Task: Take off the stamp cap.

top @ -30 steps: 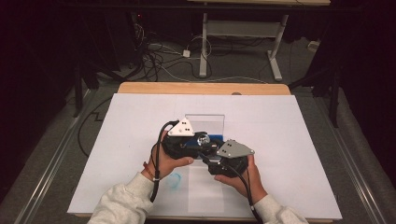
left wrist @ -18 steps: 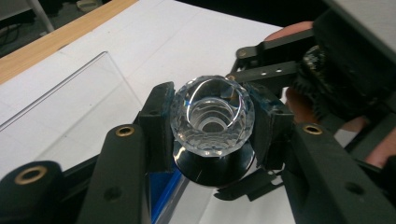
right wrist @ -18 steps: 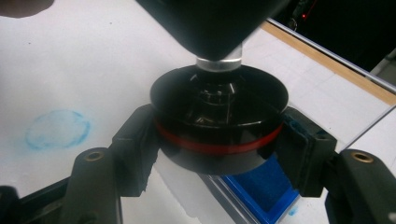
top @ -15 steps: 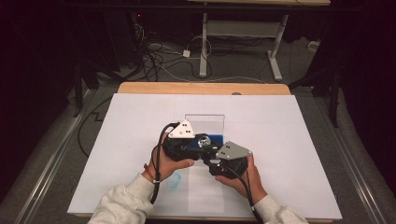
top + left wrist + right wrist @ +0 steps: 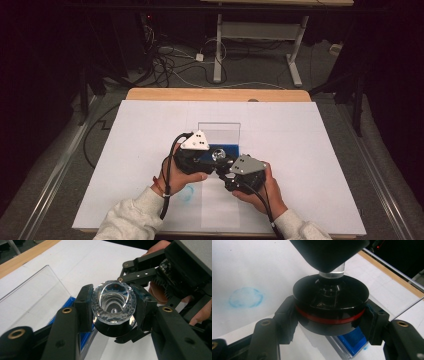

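Observation:
My left gripper (image 5: 113, 308) is shut on a clear faceted glass piece (image 5: 113, 302), one pad on each side of its rim. Under the glass sits a round black disc with a red band (image 5: 330, 307). My right gripper (image 5: 329, 322) has just been closing on the disc and now clamps its edge between both pads. A clear stem (image 5: 331, 271) rises from the disc's middle up to the left gripper's body. In the high view both grippers meet tip to tip at the glass piece (image 5: 218, 154), above the middle of the table.
A blue tray (image 5: 220, 148) with an upright clear lid (image 5: 218, 131) lies just behind the grippers. A faint blue smudge (image 5: 186, 193) marks the white sheet (image 5: 310, 150) near the left hand. Beyond the wooden table edge (image 5: 215, 95) are cables and desk legs.
The right gripper's grey plate has tipped and shifted slightly toward the near edge. Both hands otherwise stay put above the blue tray.

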{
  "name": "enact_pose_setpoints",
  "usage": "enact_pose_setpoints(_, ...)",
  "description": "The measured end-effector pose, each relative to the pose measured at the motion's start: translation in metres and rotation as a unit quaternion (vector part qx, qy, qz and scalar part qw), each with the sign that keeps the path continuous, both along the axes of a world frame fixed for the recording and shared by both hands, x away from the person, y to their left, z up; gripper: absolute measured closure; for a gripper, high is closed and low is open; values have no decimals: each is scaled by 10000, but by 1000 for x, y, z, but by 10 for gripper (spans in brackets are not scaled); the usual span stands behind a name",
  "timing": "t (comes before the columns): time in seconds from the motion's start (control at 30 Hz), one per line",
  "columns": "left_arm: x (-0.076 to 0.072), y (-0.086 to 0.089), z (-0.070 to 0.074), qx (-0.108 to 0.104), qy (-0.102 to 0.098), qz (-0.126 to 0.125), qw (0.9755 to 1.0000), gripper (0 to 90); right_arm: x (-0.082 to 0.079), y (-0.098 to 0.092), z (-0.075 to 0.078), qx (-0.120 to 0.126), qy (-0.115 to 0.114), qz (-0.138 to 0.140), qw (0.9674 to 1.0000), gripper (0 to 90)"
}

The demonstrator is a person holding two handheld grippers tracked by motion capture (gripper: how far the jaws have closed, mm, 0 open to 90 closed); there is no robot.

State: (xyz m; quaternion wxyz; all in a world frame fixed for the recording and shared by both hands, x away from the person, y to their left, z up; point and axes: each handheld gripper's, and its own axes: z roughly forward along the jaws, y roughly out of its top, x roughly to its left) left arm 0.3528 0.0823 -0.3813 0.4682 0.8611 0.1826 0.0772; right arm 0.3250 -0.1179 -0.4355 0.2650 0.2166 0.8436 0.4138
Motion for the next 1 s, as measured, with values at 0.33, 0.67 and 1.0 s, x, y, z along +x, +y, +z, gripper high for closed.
enact_pose_setpoints(0.33,2,-1,-2,100,114,-73,9999,546,-2,1,-1,-257,-50,13,9997,389)
enact_pose_setpoints(0.67,4,-1,-3,123,250,-104,9996,546,-2,0,-3,-233,35,62,9997,389)
enact_pose_setpoints(1.0,6,-1,-4,147,362,-190,9991,547,-4,1,-4,-334,7,42,9994,389)
